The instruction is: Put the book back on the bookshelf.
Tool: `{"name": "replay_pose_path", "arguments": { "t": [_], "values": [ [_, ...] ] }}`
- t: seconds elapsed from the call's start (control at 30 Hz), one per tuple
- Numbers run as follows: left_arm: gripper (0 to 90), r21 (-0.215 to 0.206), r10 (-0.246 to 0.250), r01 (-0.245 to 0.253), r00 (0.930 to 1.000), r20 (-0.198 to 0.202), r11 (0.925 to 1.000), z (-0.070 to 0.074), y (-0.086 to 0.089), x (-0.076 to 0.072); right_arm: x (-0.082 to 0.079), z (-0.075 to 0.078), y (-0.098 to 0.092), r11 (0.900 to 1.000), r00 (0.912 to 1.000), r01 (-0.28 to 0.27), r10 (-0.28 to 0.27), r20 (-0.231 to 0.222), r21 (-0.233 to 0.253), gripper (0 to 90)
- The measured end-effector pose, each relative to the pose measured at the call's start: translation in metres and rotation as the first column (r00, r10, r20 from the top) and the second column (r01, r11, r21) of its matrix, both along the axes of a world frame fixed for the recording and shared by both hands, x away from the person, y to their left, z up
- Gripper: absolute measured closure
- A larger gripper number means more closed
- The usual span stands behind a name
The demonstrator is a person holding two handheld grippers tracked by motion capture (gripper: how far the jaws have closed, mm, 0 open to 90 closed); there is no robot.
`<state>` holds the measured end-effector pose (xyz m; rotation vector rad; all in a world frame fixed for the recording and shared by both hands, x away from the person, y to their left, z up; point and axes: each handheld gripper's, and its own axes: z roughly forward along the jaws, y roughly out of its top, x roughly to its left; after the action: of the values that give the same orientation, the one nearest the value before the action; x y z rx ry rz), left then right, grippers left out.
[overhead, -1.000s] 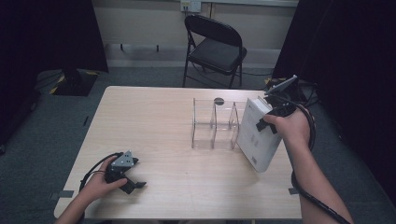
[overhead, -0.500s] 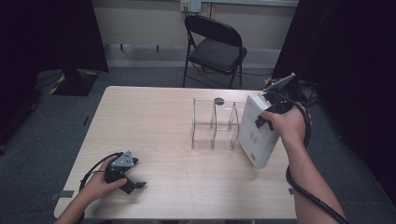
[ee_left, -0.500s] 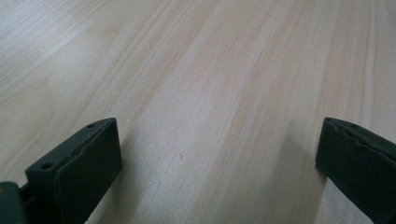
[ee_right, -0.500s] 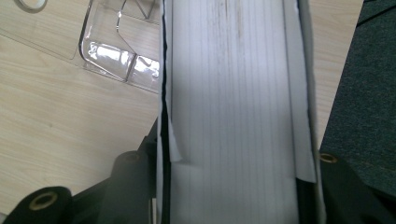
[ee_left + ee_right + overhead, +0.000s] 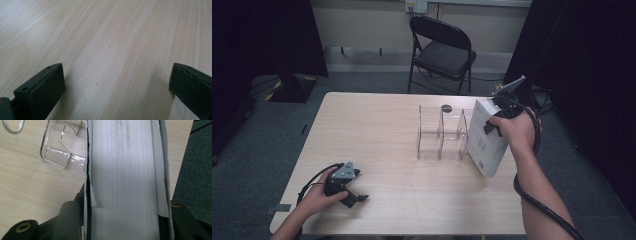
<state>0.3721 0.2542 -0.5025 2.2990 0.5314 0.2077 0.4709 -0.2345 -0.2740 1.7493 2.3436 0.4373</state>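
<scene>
Your right hand-held gripper [image 5: 492,124] clamps one thick white book [image 5: 484,137] across its page block, holding it tilted above the right edge of the pale wooden counter [image 5: 377,130], just beside one clear plastic organiser [image 5: 443,132] whose upright dividers form three slots. In the right gripper view the book's page edges [image 5: 125,177] run between the two black jaws, with the organiser [image 5: 62,147] to their left. Your left hand-held gripper [image 5: 349,192] rests low on the counter's near left corner, its two jaws spread wide with bare wood [image 5: 112,55] between them, and one black folding chair [image 5: 442,50] stands beyond the counter
</scene>
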Motion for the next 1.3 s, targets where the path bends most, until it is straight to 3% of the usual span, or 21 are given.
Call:
{"name": "replay_pose_path", "arguments": {
  "t": [1.3],
  "values": [
    [0.0, 0.000, 0.000, 0.000, 1.0000, 0.000, 1.0000, 0.000, 0.000, 0.000, 0.027, 0.000, 0.005, 0.999, 0.9990, 0.044, -0.044, 0.004, 0.013, 52.6]
  ]
}}
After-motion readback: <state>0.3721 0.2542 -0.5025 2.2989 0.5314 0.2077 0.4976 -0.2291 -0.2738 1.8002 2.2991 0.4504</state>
